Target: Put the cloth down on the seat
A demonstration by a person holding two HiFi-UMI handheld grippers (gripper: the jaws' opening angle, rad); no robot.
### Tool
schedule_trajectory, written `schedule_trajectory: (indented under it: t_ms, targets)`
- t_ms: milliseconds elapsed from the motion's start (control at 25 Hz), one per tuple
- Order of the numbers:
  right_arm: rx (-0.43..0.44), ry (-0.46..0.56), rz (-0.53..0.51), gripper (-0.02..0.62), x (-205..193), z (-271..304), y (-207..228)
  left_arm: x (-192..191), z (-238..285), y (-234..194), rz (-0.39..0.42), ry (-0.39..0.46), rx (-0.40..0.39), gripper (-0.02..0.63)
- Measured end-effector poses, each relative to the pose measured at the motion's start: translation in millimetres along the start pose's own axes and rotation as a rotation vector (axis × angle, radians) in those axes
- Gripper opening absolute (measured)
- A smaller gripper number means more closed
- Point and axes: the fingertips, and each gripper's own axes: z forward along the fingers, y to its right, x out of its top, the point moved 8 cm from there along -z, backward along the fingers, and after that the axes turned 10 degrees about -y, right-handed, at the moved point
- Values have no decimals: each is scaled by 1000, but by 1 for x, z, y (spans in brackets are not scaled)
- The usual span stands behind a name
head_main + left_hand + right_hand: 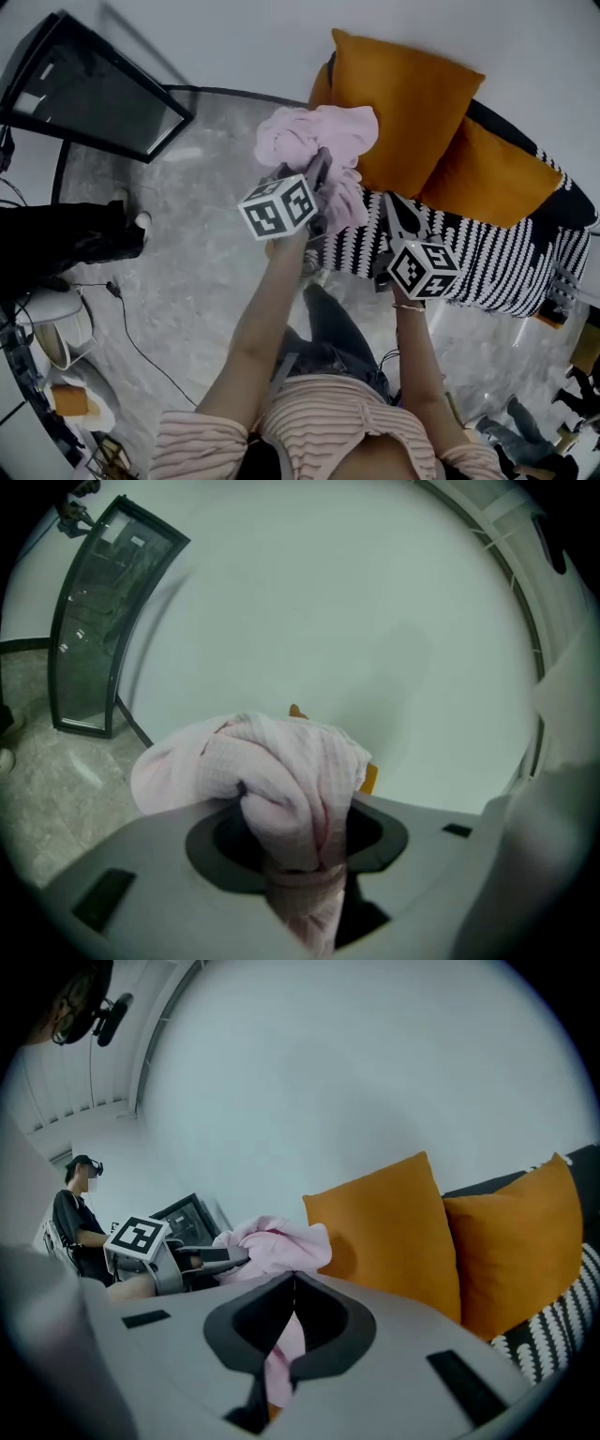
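While aloft, cloth [272, 771] in left gripper [302, 869].

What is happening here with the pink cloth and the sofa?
A person holds a pink cloth up in the air with two hand-held grippers. The left gripper is clamped on the bunched part, and the right gripper is shut on a strand that hangs lower. The cloth is in front of the orange cushions, near the striped sofa seat. It is not yet on the seat.

Cloth [314, 131] left of cushions [412, 103], cushions on seat [487, 261]
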Motion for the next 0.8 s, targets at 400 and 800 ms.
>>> schedule_trajectory:
  t_ms: [400, 800]
  targets:
    - [9, -87, 0, 9, -12, 21, 20, -39, 56, -33, -114, -63, 76, 192]
    - [18, -139, -12, 9, -25, 44, 27, -53, 95, -63, -118, -116, 119, 192]
